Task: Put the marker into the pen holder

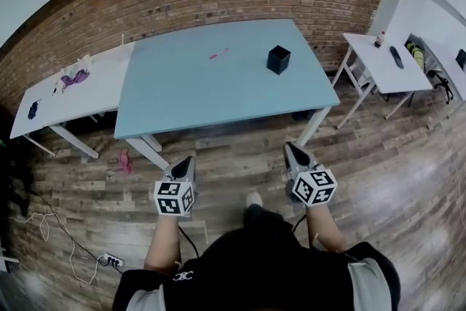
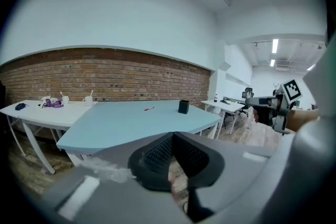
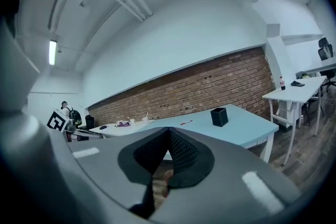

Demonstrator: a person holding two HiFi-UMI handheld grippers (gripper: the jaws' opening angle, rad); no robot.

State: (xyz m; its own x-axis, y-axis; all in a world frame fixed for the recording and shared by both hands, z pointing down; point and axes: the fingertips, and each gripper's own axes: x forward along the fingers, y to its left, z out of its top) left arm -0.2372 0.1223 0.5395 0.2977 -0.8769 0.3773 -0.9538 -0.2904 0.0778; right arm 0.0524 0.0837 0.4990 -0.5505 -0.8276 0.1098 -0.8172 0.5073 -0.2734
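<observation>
The left gripper (image 1: pixel 185 161) and right gripper (image 1: pixel 292 150) are both closed and empty, short of the pale blue table's (image 1: pixel 204 102) near edge. Far across it lies the thin red marker (image 1: pixel 218 53), slanted and slightly nearer the left. The black square pen holder (image 1: pixel 278 60) stands well apart to its right, with bare tabletop around both.

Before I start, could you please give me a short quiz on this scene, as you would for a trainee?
1. True or false: the marker already stands in the holder.
2. In the head view, the holder is on the marker's: A) left; B) right; C) top.
3. What do the left gripper and right gripper hold?
Key: 1 false, it lies on the table; 2 B; 3 nothing, both are shut.
</observation>
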